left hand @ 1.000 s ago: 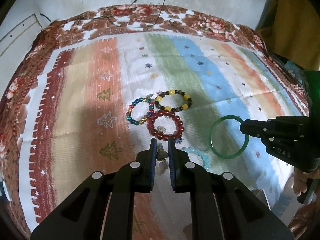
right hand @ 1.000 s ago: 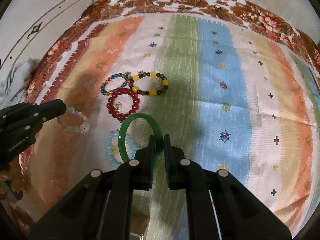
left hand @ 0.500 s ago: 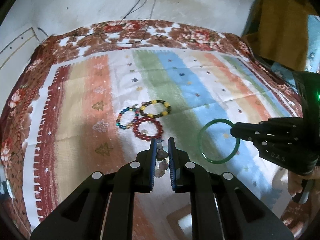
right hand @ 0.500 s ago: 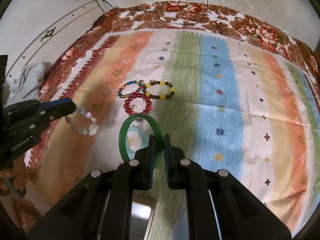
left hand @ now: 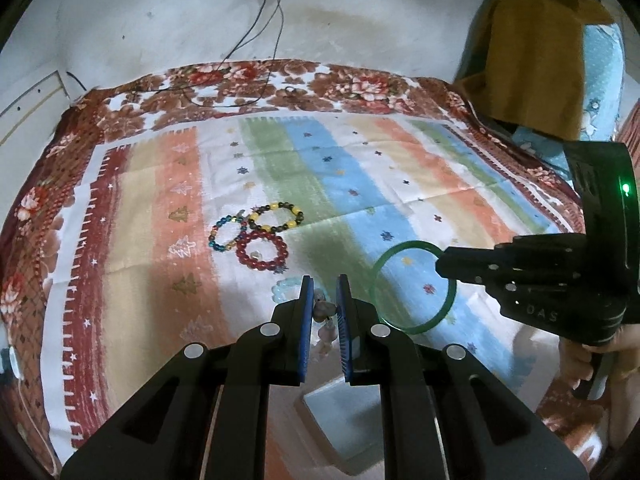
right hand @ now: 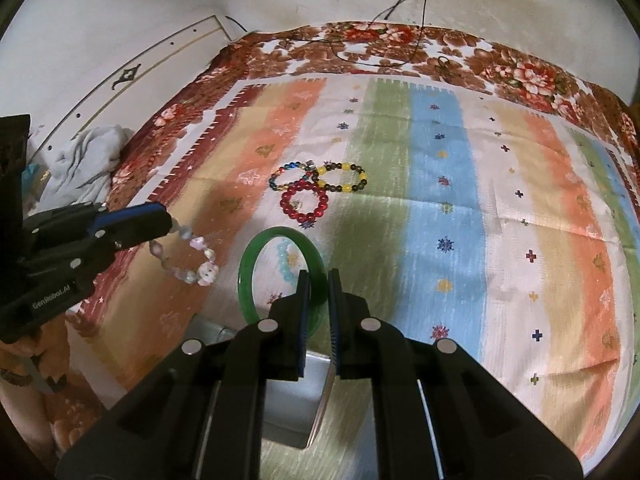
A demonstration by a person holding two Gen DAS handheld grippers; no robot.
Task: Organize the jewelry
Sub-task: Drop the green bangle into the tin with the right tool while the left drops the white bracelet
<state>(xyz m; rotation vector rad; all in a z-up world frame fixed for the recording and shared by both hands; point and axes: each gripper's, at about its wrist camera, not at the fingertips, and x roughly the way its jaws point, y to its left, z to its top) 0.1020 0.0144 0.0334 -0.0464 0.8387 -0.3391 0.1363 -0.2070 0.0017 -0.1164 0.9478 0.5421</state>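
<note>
My left gripper (left hand: pixel 324 284) is shut on a pale pink bead bracelet (left hand: pixel 322 312), held in the air; the bracelet hangs from it in the right wrist view (right hand: pixel 188 258). My right gripper (right hand: pixel 318 276) is shut on a green bangle (right hand: pixel 276 272), also lifted; it shows in the left wrist view (left hand: pixel 414 286). On the striped cloth lie a red bead bracelet (left hand: pixel 262 250), a yellow and dark bead bracelet (left hand: pixel 276 216), a multicolour bead bracelet (left hand: pixel 226 232) and a light blue bead bracelet (left hand: pixel 282 290). A grey box (right hand: pixel 292 396) sits below both grippers.
The striped cloth (right hand: pixel 440 208) covers a flowered bedspread (right hand: pixel 400 44). Cables (left hand: pixel 256 40) run from a wall socket at the back. A grey rag (right hand: pixel 86 160) lies off the left edge. An ochre cloth (left hand: pixel 532 52) hangs at the far right.
Both grippers have risen and pulled back from the cloth with their bracelets. The loose bracelets look farther away, and the grey box has come into view below.
</note>
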